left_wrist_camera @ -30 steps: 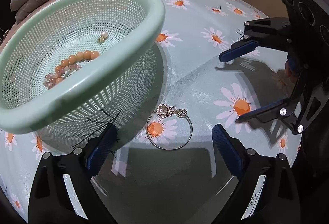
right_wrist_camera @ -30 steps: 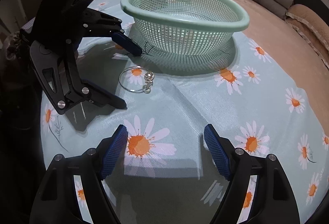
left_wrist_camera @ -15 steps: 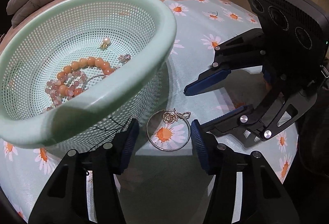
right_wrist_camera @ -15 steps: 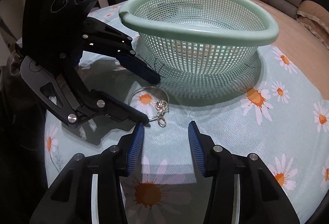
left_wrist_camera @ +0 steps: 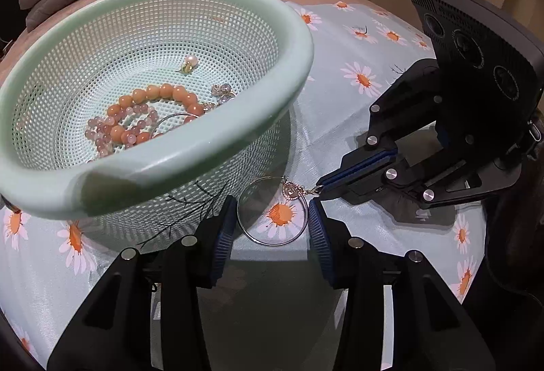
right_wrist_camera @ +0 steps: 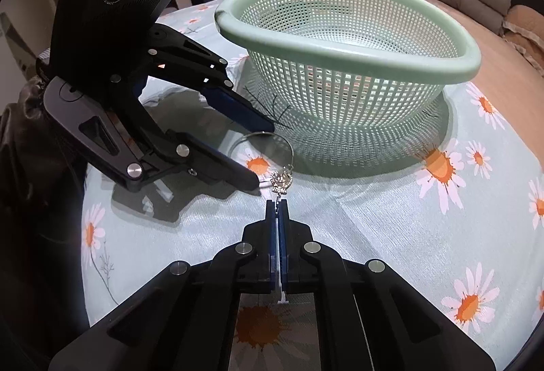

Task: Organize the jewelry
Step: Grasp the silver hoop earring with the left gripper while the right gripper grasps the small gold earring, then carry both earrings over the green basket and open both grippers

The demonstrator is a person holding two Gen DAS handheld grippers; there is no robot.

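Bangle (left_wrist_camera: pixel 272 218): lying flat on the cloth (right_wrist_camera: pixel 374 218), just beside the basket (left_wrist_camera: pixel 299 41); its charm (right_wrist_camera: pixel 281 182) is trailing toward the right gripper (right_wrist_camera: pixel 278 204).
Right gripper: fingers pressed together, pinching the clasp end of the charm.
Left gripper (left_wrist_camera: pixel 272 224): fingers standing narrow, flanking the hoop — the right pad appears to be touching the wire, the left one sitting just clear.
Handling: likely light, thin and springy — slippery wire, delicate charm link.
Hold: judged best across the hoop, not by the charm alone.
Basket contents: beads (left_wrist_camera: pixel 142 119) are already sitting inside.
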